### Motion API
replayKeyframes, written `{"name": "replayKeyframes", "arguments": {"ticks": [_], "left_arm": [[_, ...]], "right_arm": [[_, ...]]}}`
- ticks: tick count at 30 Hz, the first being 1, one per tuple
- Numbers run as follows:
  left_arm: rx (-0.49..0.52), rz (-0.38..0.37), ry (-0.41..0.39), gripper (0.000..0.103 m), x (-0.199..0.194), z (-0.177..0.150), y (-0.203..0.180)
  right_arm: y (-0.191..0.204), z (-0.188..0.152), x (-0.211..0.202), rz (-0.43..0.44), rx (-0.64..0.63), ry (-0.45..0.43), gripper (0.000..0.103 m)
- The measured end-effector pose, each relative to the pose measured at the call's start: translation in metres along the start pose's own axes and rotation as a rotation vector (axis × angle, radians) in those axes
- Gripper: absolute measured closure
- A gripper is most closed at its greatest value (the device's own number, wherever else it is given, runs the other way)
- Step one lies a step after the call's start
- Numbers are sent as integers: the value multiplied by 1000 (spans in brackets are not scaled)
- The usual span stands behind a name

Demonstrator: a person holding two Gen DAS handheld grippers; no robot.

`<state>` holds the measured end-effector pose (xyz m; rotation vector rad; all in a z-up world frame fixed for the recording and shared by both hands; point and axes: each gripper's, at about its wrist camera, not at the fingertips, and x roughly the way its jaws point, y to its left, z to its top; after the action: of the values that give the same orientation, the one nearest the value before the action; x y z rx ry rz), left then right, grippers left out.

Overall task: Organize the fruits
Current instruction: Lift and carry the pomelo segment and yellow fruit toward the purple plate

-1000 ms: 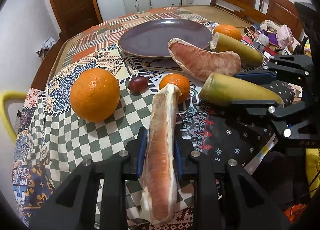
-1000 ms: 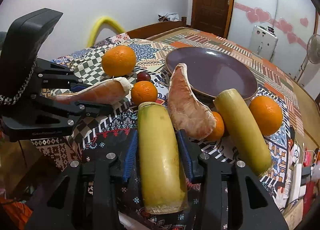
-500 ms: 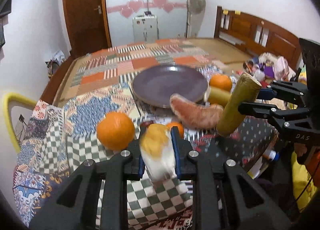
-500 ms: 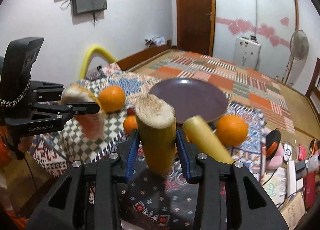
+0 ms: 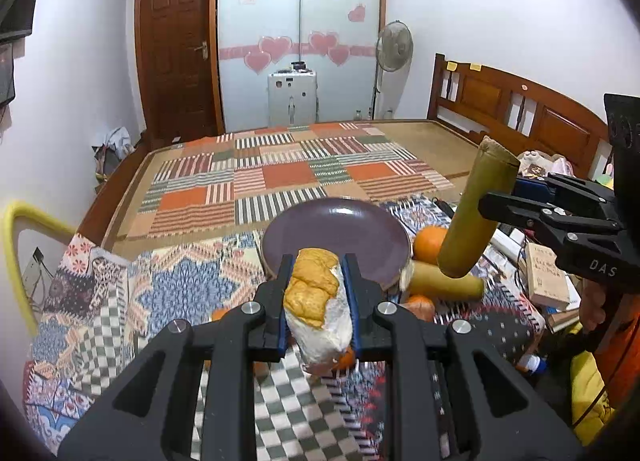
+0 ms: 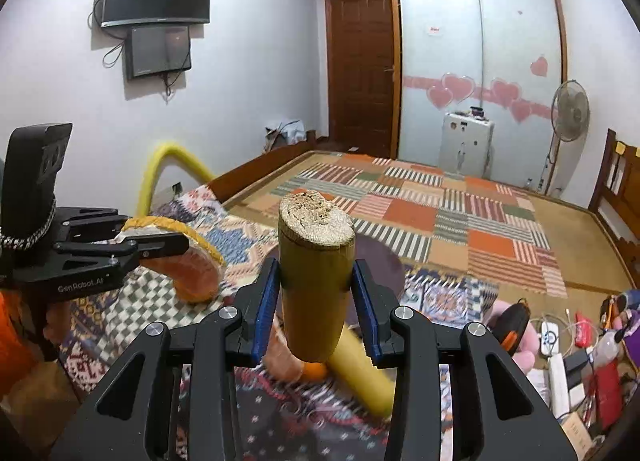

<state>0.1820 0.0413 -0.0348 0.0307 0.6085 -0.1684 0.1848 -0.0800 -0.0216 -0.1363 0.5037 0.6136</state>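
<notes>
since the frame a second ago both pieces have been lifted off the patterned cloth: the pomelo segment (image 5: 318, 303) and the yellow-green cane section (image 6: 316, 289) lay flat then, and now each hangs in the air, tipped up on end, with the view raised well above the fruit.

the left gripper (image 5: 318, 301) has its jaws pinching the pomelo segment across its width, the peeled flesh bulging above the blue pads. the right gripper (image 6: 316, 301) has its jaws pressed onto the cane section just below its rough cut end, most of the length hanging beneath. the purple plate (image 5: 360, 229) sits on the cloth beyond both, bare as far as i can see. beside its right edge lie an orange (image 5: 430, 243) and a second cane section (image 5: 444, 285); a smaller orange (image 5: 420, 305) shows just below that.

i judge the step to be carrying both pieces to the plate. the risks: the pomelo flesh is soft, so too hard a squeeze could tear it, and too light a one could let it slide out downward. the cane's long free end could swing into the fruit below and roll the orange off the cloth. with both grippers converging on one plate, they could also knock together.
</notes>
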Motion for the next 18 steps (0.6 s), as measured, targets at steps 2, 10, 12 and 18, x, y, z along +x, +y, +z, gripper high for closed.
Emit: {"name": "replayKeyframes", "arguments": {"ticks": [2, 10, 12, 18], "left_arm": [[5, -1, -2, 81, 7, 6, -1], [9, 12, 23, 81, 47, 15, -2], [-6, 10, 48, 81, 61, 14, 0], [-37, -41, 122, 81, 96, 17, 4]], "right_arm": [[-5, 2, 6, -10, 3, 1, 69], [-19, -1, 37, -40, 7, 42, 69], [-22, -3, 45, -41, 10, 59, 69], [-29, -4, 66, -33, 14, 113, 69]]}}
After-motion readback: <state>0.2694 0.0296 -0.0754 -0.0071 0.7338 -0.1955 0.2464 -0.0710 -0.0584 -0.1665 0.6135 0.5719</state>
